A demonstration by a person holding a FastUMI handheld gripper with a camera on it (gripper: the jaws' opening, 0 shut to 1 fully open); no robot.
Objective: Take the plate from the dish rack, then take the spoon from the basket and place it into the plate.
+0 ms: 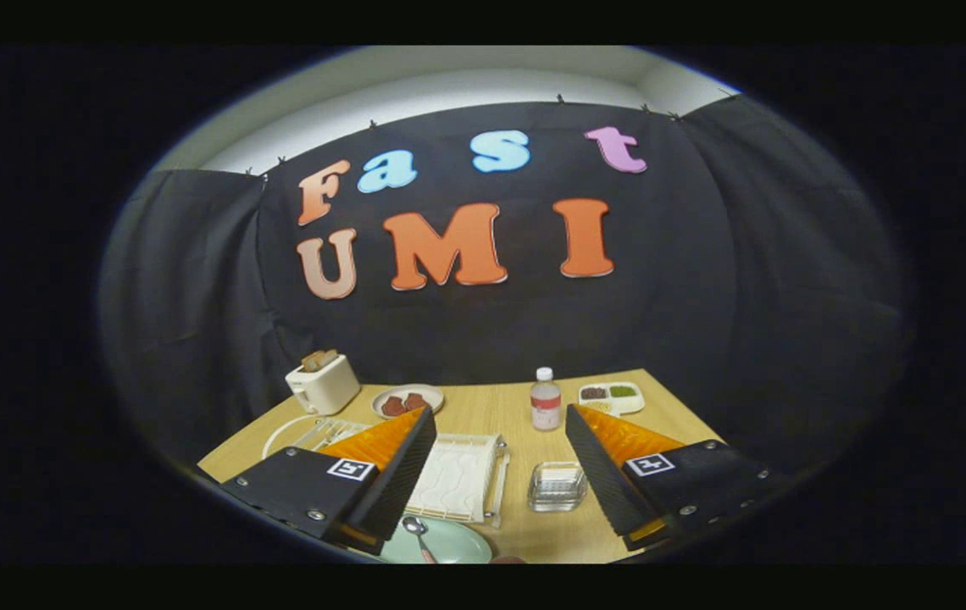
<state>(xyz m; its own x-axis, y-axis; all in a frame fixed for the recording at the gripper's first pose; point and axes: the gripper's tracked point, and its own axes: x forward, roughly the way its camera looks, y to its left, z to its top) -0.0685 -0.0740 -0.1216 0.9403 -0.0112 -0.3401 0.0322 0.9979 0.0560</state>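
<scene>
Spoon [418,532] lies in plate [449,545]; fingers [398,474] apart.

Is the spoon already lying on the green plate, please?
Yes, the spoon rests on the green plate near the open claw, close to the white dish rack.

The wooden surface [525,407] carries a toaster [324,383], dish rack [458,479], bottle [545,400], glass basket [557,486], food trays and the plate [449,544] with its spoon [418,534].

place: recording booth | cues: black cloth wall [483,322]; kitchen-set table [517,407]; toaster [324,383]
</scene>
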